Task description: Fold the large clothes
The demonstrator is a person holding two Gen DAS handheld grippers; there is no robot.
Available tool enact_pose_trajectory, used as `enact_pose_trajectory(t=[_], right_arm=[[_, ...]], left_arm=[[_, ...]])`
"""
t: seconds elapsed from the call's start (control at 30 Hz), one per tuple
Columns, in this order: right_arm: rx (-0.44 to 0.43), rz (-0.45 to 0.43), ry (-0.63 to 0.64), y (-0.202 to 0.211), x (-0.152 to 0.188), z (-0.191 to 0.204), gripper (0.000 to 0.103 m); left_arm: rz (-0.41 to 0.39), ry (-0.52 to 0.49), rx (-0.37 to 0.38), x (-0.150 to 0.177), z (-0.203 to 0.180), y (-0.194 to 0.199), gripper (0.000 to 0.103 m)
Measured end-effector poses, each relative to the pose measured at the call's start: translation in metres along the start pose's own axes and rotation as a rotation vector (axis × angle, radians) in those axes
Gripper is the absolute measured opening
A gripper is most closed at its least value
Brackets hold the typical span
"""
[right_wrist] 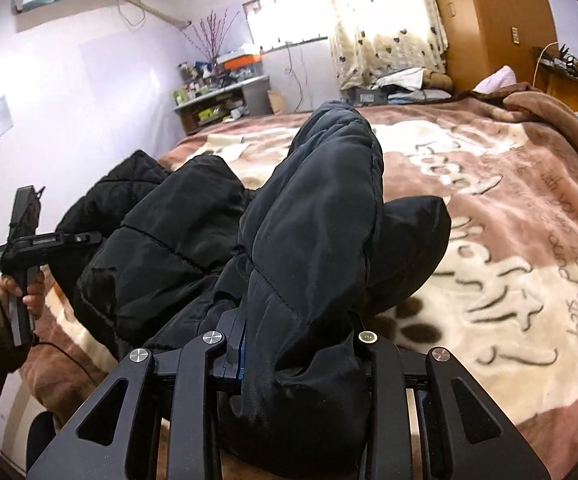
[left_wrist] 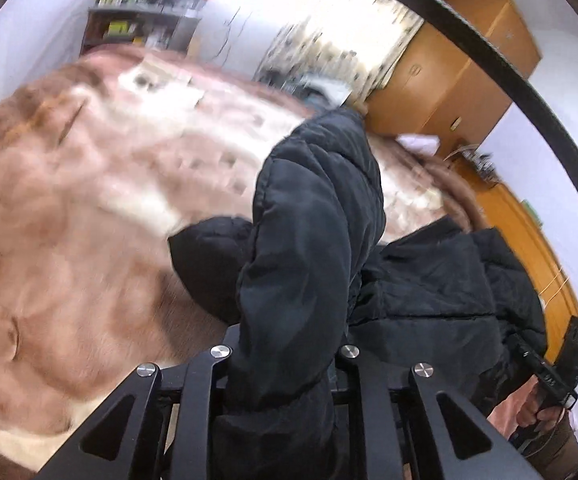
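A large black puffer jacket [left_wrist: 313, 216] lies partly on a bed and is lifted at two places. My left gripper [left_wrist: 285, 344] is shut on a padded fold of the jacket, which rises up in front of the camera and hides the fingertips. My right gripper [right_wrist: 293, 332] is shut on another thick fold of the same jacket [right_wrist: 313, 216], which bulges over the fingers. The right gripper's handle and the hand holding it show in the left wrist view [left_wrist: 549, 372]. The left gripper's handle shows in the right wrist view [right_wrist: 25, 248].
The bed is covered by a brown and cream plush blanket [right_wrist: 489, 208] with writing. A wooden wardrobe [left_wrist: 449, 64] and curtained window [right_wrist: 377, 20] stand beyond the bed. A cluttered shelf [right_wrist: 221, 88] is at the far wall. A wooden headboard [left_wrist: 529, 240] runs along one side.
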State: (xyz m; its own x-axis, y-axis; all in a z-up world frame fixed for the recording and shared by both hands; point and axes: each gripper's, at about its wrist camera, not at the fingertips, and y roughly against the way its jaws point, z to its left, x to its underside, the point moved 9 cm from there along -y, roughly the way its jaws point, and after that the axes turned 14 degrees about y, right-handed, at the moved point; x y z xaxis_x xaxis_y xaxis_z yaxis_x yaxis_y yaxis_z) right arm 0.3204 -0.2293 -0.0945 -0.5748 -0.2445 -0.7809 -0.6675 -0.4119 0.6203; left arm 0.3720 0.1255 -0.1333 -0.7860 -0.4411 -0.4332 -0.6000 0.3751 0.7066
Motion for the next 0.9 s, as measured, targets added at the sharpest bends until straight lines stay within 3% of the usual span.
enact_pose_trajectory(t=[0.17,0.23,0.3,0.37,0.5,0.73,0.83,0.87,0.9], right_arm=[[0.06,0.152,-0.069,-0.02,0.055,-0.017,0.034],[0.071,0.229,-0.099,-0.028,0.073,-0.026,0.039],[0.071,0.277,-0.132,-0.033,0.085,-0.035,0.05],[0.057,0.302,-0.148,-0.039,0.091,-0.041,0.057],[-0.012,0.378,-0.247,-0.062,0.11,-0.06,0.075],[-0.14,0.423,-0.362,-0.092,0.136,-0.076,0.084],[-0.187,0.43,-0.392,-0.101,0.143,-0.077,0.083],[-0.205,0.422,-0.404,-0.101,0.144,-0.078,0.079],[-0.224,0.399,-0.41,-0.099,0.141,-0.077,0.065]], left_arm=[[0.074,-0.003,-0.12,0.03,0.032,-0.029,0.026],[0.116,0.02,-0.161,0.037,0.043,-0.04,0.037],[0.188,0.004,-0.206,0.045,0.055,-0.056,0.051],[0.252,0.016,-0.213,0.051,0.064,-0.068,0.064],[0.256,0.04,-0.248,0.048,0.075,-0.082,0.083],[0.338,0.052,-0.25,0.064,0.077,-0.116,0.083],[0.371,0.042,-0.227,0.075,0.073,-0.123,0.067],[0.371,0.049,-0.221,0.075,0.072,-0.123,0.061],[0.374,0.057,-0.214,0.075,0.07,-0.123,0.052]])
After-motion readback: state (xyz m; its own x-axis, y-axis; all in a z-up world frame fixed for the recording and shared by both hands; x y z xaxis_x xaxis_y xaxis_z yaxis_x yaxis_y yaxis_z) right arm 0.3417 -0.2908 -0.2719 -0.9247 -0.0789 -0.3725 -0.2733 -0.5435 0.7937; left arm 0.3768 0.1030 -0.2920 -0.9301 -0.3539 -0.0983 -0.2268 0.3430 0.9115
